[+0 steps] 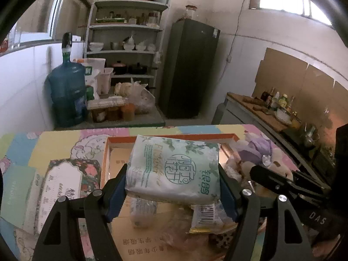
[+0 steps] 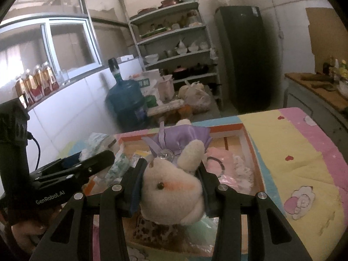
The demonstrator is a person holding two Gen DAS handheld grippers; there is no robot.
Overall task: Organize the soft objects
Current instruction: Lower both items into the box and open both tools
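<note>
1. Left claw [image 1: 173, 187] is nearest in its own view: its blue pads [image 1: 118, 193] press both sides of a tissue pack [image 1: 174, 169], which hangs clear above the box [image 1: 174, 136]
2. Right claw [image 2: 171, 184] pinches a plush rabbit [image 2: 171, 191] by the head; its purple dress [image 2: 180, 137] points away from the camera, out over the box
3. Under the left claw, on the cardboard floor of the box, lie a smaller wrapped pack [image 1: 142, 214] and a barcoded packet [image 1: 206, 216]; a floral tissue box [image 1: 65, 180] sits just left, outside the rim
4. Under the right claw the box holds a pink cloth [image 2: 230, 163] with a hair band [image 2: 215, 165] on it, and a leopard-print piece [image 2: 156, 230] close below the rabbit
5. Both claws are side by side over one box, on a desk [image 2: 293, 152] with a pastel cartoon cover
6. To do this step well, I judge: lower one claw at a time so they do not collide; set the tissue pack flat on a bare patch of cardboard rather than on the packets
7. Put the rabbit in the free space beside the pink cloth, and let go only once it rests, so that neither thing tips over the orange rim
</note>
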